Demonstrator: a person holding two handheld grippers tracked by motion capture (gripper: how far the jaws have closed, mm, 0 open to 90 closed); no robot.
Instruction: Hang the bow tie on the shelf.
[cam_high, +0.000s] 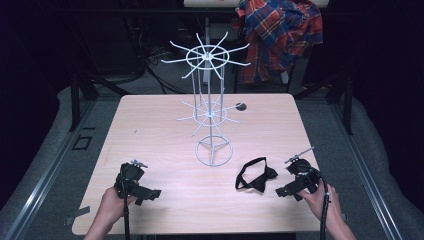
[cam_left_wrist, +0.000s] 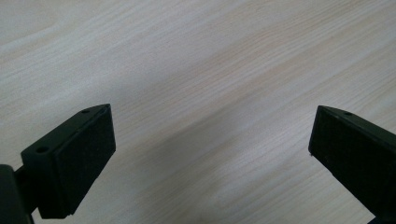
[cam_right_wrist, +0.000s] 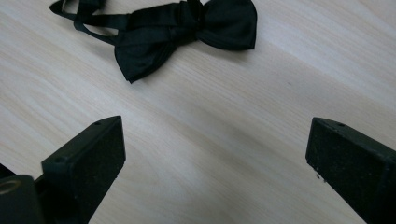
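A black bow tie (cam_high: 256, 176) with its strap looped lies flat on the light wooden table (cam_high: 165, 125), front right. In the right gripper view the bow tie (cam_right_wrist: 187, 28) sits just beyond the jaws. My right gripper (cam_high: 281, 191) rests on the table just right of it, open, with nothing between its jaws (cam_right_wrist: 215, 163). A white wire display stand (cam_high: 212, 107) with two tiers of radiating hooks rises from the table's middle. My left gripper (cam_high: 154, 194) lies at the front left, open over bare wood (cam_left_wrist: 210, 149).
A plaid shirt (cam_high: 280, 35) hangs behind the table at the back right. A small dark hole (cam_high: 241, 106) marks the tabletop beside the stand. Dark frame legs and cables stand behind the table.
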